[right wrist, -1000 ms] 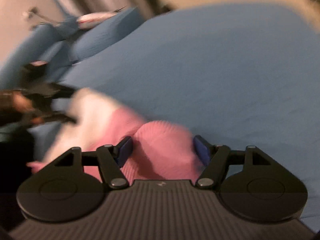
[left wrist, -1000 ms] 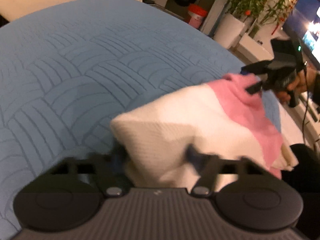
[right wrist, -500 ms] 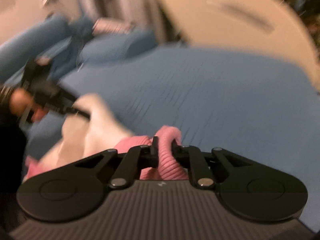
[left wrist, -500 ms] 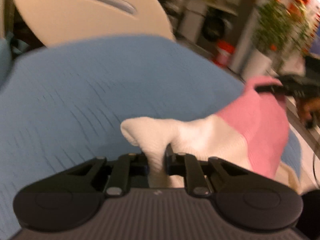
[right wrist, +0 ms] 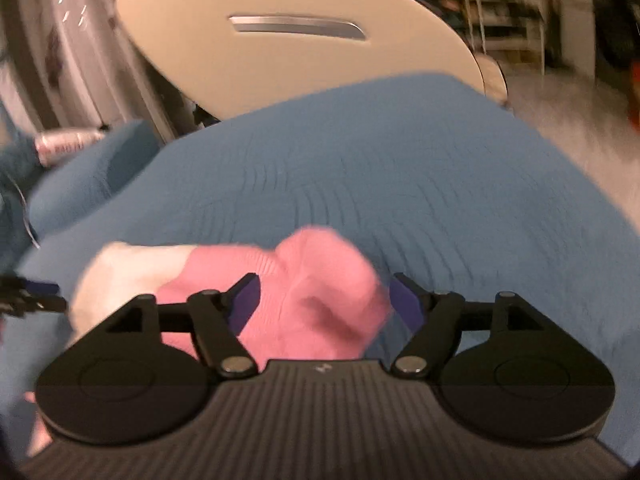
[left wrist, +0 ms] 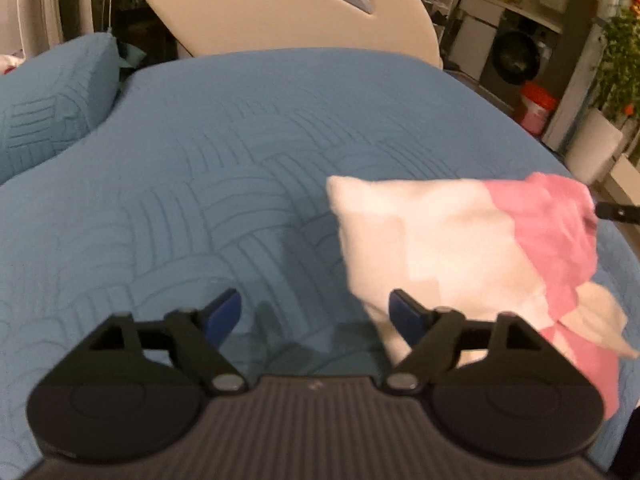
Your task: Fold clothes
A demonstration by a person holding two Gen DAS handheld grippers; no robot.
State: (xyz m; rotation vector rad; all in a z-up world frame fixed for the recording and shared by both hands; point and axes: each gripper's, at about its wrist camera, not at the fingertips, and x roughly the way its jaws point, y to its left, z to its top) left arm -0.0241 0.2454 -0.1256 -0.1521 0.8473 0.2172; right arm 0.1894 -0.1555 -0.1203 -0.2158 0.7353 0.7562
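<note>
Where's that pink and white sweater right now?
The pink and white sweater lies on the blue bedspread, right of the open left claw in its view. Its pink end sits between the open right claw's fingers.

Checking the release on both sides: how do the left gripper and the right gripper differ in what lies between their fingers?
The left gripper spans bare blue bedspread, with the garment off beside its right finger; the right gripper spans the garment's pink end. The left is nearest the white part, the right the pink. Both are open, pinching nothing.

Both grippers (left wrist: 316, 314) (right wrist: 325, 300) now open, garment (left wrist: 452, 248) apparently released.
</note>
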